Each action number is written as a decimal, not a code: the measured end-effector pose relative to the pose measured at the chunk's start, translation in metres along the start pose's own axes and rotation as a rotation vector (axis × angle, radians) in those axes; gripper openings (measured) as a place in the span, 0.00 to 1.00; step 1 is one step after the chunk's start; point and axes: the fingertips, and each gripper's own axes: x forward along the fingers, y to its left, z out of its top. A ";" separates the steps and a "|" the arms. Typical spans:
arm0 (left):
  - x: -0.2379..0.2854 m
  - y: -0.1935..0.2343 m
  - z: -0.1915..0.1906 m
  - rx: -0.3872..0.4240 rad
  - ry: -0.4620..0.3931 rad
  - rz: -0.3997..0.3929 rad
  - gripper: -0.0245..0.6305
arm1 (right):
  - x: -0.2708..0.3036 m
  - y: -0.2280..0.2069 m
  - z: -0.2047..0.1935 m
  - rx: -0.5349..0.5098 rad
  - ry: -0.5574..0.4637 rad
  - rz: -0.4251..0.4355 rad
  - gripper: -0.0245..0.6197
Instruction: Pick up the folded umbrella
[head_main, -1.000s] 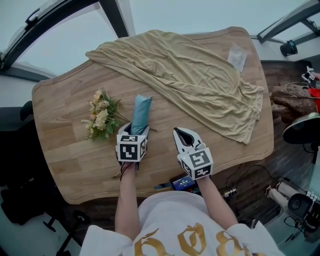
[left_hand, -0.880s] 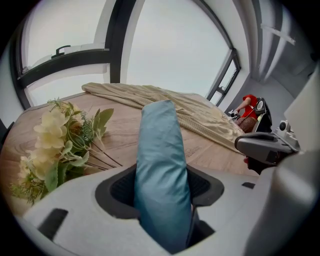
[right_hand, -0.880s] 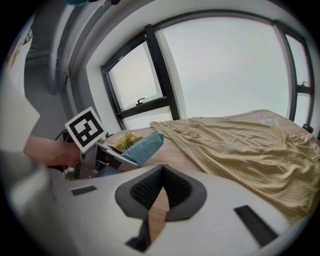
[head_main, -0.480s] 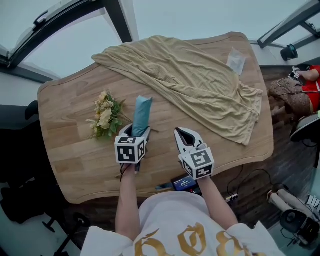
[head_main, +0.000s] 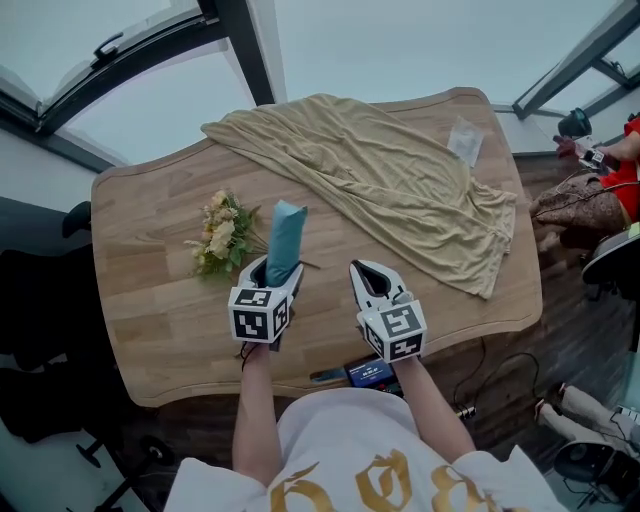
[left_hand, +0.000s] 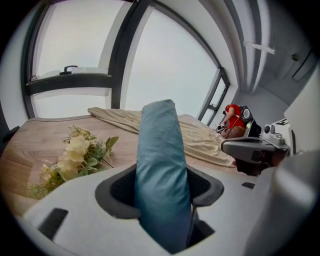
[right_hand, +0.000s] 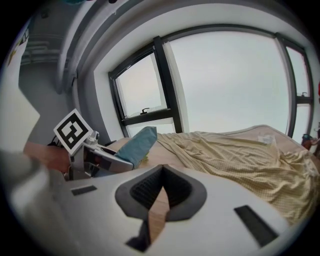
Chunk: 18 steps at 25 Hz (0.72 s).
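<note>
The folded umbrella (head_main: 284, 240) is a teal sleeve-shaped bundle. My left gripper (head_main: 268, 272) is shut on its lower part, and the umbrella (left_hand: 161, 170) sticks up and forward out of the jaws, lifted off the wooden table (head_main: 160, 320). From the right gripper view the umbrella (right_hand: 136, 144) shows tilted at the left, held beside the marker cube. My right gripper (head_main: 368, 275) hovers over the table's near edge just right of the left one, shut with nothing between its jaws (right_hand: 161, 192).
A bunch of pale artificial flowers (head_main: 222, 238) lies left of the umbrella. A large beige cloth (head_main: 390, 180) covers the table's far right, with a small clear packet (head_main: 464, 140) at the far corner. A dark device (head_main: 366, 372) sits at the near edge.
The left gripper has raised the umbrella slightly, so it stands more upright. The head view has shifted, moving the table rightward in frame. The right gripper has stayed shut and still.
</note>
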 end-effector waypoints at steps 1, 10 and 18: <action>-0.004 -0.002 0.002 0.008 -0.012 0.001 0.45 | -0.001 0.000 0.001 -0.004 0.002 -0.009 0.05; -0.047 -0.012 0.016 0.024 -0.155 0.011 0.45 | -0.015 0.009 0.001 -0.008 0.003 -0.041 0.05; -0.077 -0.032 0.019 0.024 -0.244 -0.011 0.45 | -0.038 0.010 0.015 0.017 -0.069 -0.075 0.05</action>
